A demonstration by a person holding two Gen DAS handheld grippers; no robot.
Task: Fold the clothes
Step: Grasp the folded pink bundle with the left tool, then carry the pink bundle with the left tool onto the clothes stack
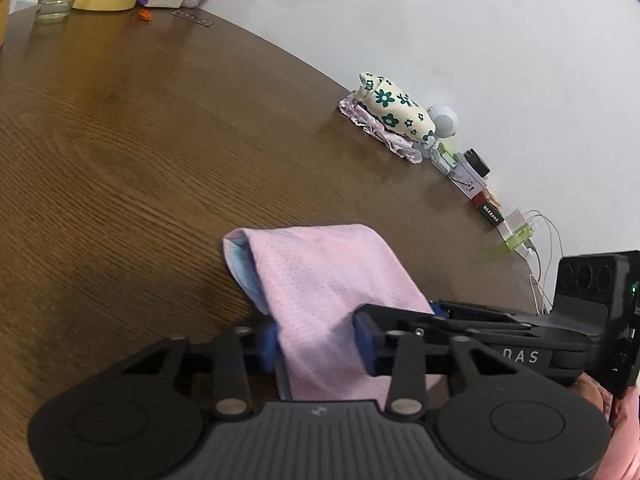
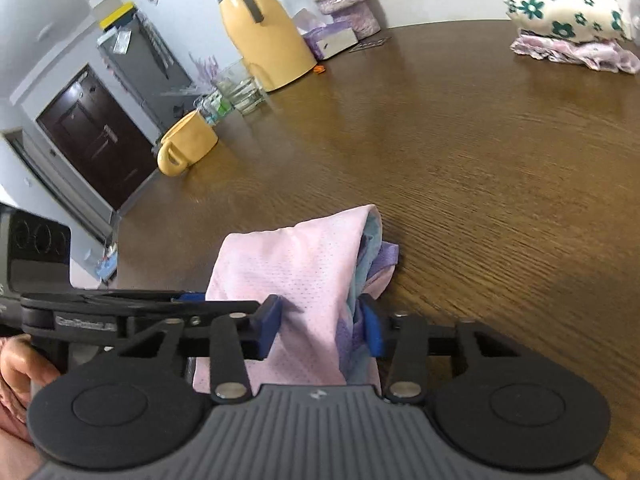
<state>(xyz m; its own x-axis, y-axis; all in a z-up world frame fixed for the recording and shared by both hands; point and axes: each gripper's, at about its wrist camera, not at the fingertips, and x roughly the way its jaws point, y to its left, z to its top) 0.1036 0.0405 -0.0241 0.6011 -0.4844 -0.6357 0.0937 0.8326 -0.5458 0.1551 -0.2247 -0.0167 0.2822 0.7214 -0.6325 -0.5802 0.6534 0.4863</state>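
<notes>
A pink mesh garment (image 1: 316,276) with a pale blue inner layer lies bunched on the brown wooden table (image 1: 140,160) near its front edge. My left gripper (image 1: 318,346) is shut on it, blue pads pressing the cloth from both sides. From the right, my right gripper (image 1: 436,310) reaches into the same bundle. In the right wrist view the garment (image 2: 292,264) shows pink, blue and lilac layers, and my right gripper (image 2: 320,328) is shut on it. The left gripper's body (image 2: 120,306) comes in from the left edge, a hand (image 2: 20,364) below it.
A folded flowered cloth on a lilac one (image 2: 568,20) sits at the far side by the wall. A yellow jug (image 2: 264,32), a tipped yellow mug (image 2: 188,144) and glasses (image 2: 240,92) stand far left. Small boxes (image 1: 472,168) and charger cables (image 1: 540,240) line the wall.
</notes>
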